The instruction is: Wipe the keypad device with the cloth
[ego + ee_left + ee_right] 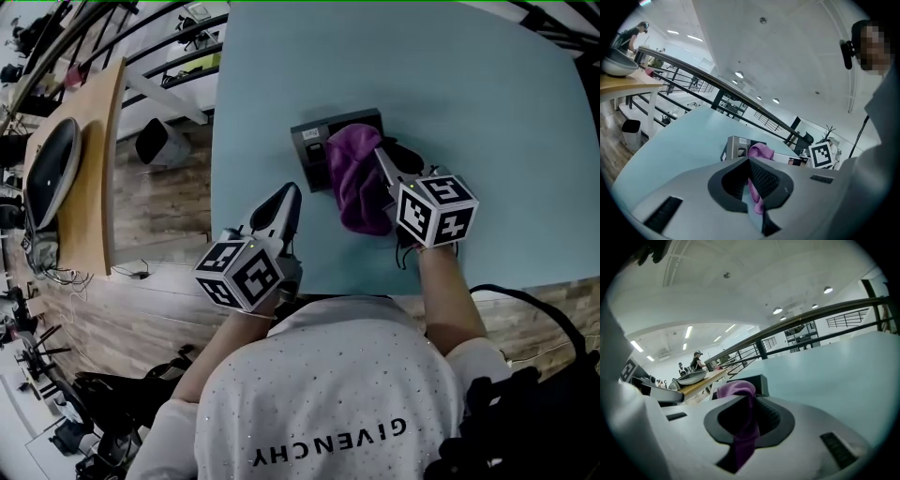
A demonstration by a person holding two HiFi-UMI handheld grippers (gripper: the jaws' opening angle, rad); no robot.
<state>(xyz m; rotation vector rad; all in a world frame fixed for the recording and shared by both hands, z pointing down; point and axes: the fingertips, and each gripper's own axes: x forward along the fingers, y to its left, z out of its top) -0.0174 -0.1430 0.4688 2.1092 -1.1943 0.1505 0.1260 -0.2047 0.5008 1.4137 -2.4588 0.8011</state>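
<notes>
Head view gives us the layout: the keypad device (314, 141) lies flat on the pale blue table (487, 94), and the purple cloth (356, 183) is draped over the device's right part, trailing down off its near edge toward us. The right gripper (380, 152) comes in from the device's near right, its jaws pinched tight on the cloth just over the device's top face. The left gripper (292, 191) sits on the near left of the device, close but not touching it. Its jaws are drawn together on nothing.

We judge the wiping to be under way, with the cloth already on the device but covering only one side. The next move calls for dragging the cloth leftward across the uncovered face, with light downward pressure. Since the device lies loose, the left gripper may need to brace its left edge so it does not slide.

The right gripper view confirms the hold, which the head view only suggests: purple fabric runs between the closed jaws and hangs below them. The left gripper view shows the device's near side face and the cloth bunched on top, seen past its own meeting tips.
</notes>
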